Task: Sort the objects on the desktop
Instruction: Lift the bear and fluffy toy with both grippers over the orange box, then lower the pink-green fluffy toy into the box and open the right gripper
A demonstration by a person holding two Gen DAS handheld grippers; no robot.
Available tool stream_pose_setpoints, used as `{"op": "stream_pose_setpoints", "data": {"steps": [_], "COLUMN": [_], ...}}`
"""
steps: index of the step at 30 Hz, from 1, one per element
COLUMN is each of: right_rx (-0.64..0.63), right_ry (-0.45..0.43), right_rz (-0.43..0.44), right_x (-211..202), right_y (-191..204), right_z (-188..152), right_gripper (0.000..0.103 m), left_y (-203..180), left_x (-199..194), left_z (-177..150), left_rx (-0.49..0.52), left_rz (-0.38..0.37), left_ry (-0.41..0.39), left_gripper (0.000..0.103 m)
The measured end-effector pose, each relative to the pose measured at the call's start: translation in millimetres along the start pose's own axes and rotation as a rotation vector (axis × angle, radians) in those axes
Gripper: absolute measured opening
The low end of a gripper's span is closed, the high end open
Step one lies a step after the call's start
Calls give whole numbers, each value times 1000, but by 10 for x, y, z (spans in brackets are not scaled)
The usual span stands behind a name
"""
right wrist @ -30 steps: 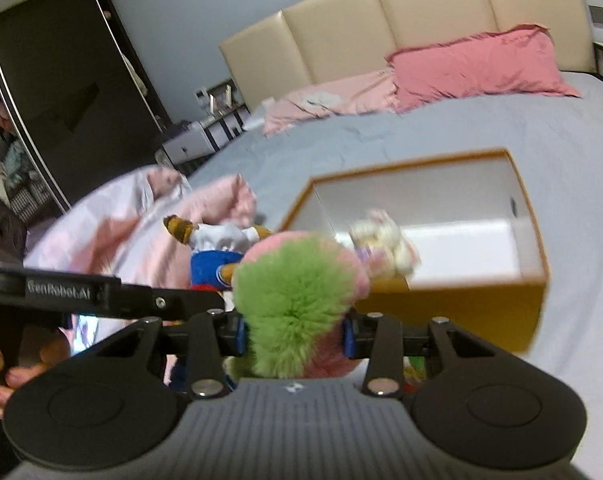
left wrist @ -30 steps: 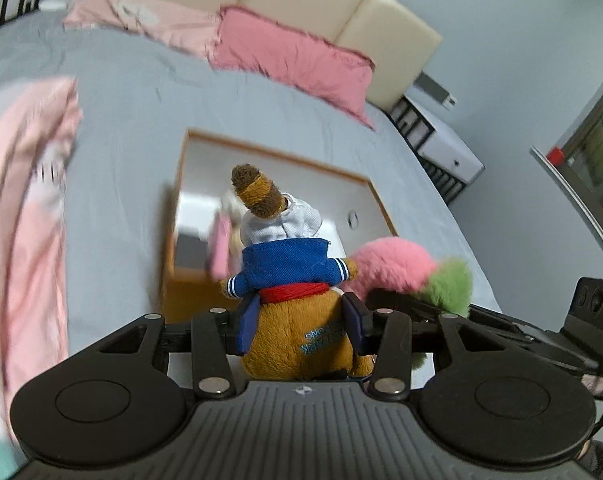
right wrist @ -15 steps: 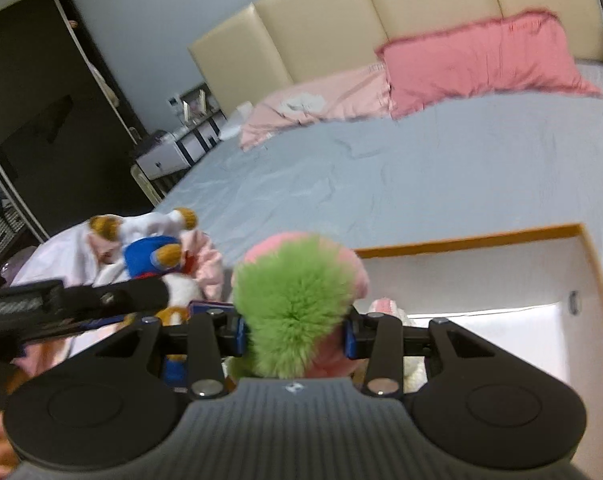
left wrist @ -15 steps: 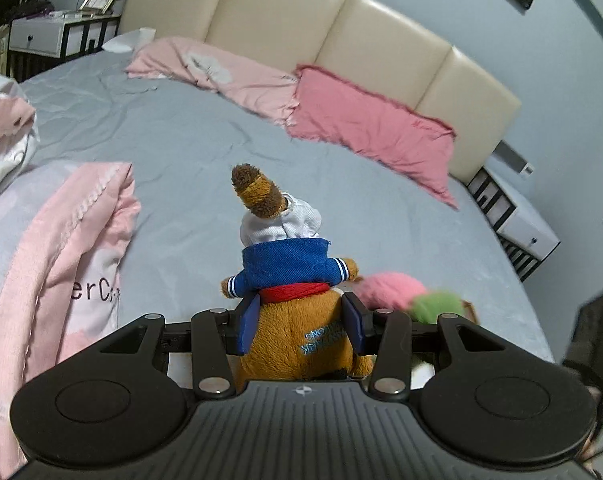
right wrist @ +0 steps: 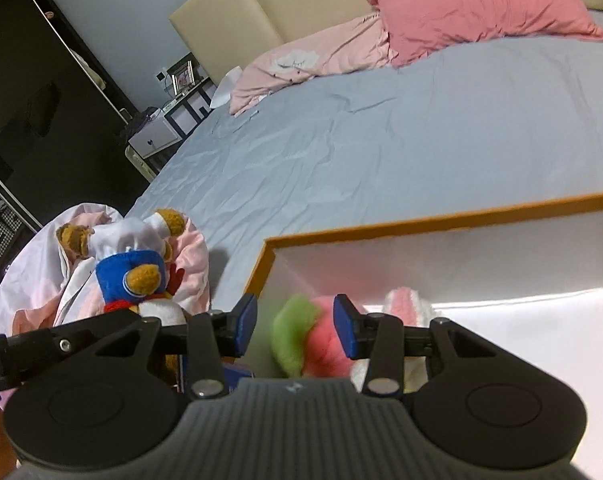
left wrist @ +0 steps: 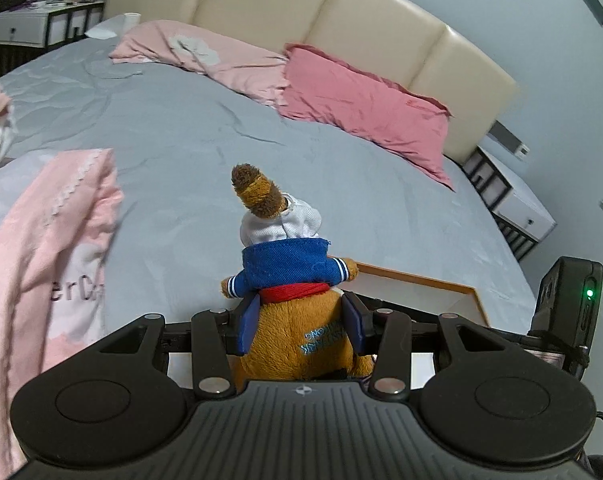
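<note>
My left gripper [left wrist: 301,322] is shut on a brown plush bear [left wrist: 297,320] in a blue jacket, red scarf and white cap, held above the near edge of a wood-rimmed white box [left wrist: 421,282]. The bear also shows in the right wrist view [right wrist: 135,276]. My right gripper [right wrist: 295,328] is open over the box [right wrist: 441,226]. A pink and green fluffy plush [right wrist: 313,342] is blurred below its parted fingers, apart from both pads. A pink and white plush [right wrist: 405,300] lies inside the box.
The box sits on a grey bed sheet [left wrist: 181,128]. A pink blanket [left wrist: 49,240] lies at the left. Pink pillows [left wrist: 361,100] lean on a cream headboard [left wrist: 341,20]. Nightstands [left wrist: 513,204] flank the bed. A dark wardrobe [right wrist: 41,100] stands beyond the bed.
My right gripper has opened and the pink and green plush has dropped out of it towards the box. My left gripper still holds the bear and has shifted over the box's edge.
</note>
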State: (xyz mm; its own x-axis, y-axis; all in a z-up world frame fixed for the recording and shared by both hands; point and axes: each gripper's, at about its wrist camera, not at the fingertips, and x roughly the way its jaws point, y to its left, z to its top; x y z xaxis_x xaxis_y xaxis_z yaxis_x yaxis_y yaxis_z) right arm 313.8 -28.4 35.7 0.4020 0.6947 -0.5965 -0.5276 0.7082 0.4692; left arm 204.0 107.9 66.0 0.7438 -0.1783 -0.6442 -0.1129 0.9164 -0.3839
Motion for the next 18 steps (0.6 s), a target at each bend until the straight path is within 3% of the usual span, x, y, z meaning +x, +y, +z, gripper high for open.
{"op": "stream_pose_setpoints", "data": {"steps": [5, 11, 18], "right_rx": [-7, -40, -94], "right_ry": [-45, -50, 4], "right_rz": [-59, -198, -307], "right_x": [-374, -713, -745], "right_y": [-176, -446, -655], "right_z": [1, 84, 13], "right_gripper": [44, 39, 28], "left_y": [-288, -758, -959], "left_x": [156, 571, 1133], "left_z": [44, 35, -130], "left_rx": [53, 112, 162], "left_rz": [-78, -180, -210], "left_ry": [59, 166, 291], "left_gripper": [50, 50, 51]}}
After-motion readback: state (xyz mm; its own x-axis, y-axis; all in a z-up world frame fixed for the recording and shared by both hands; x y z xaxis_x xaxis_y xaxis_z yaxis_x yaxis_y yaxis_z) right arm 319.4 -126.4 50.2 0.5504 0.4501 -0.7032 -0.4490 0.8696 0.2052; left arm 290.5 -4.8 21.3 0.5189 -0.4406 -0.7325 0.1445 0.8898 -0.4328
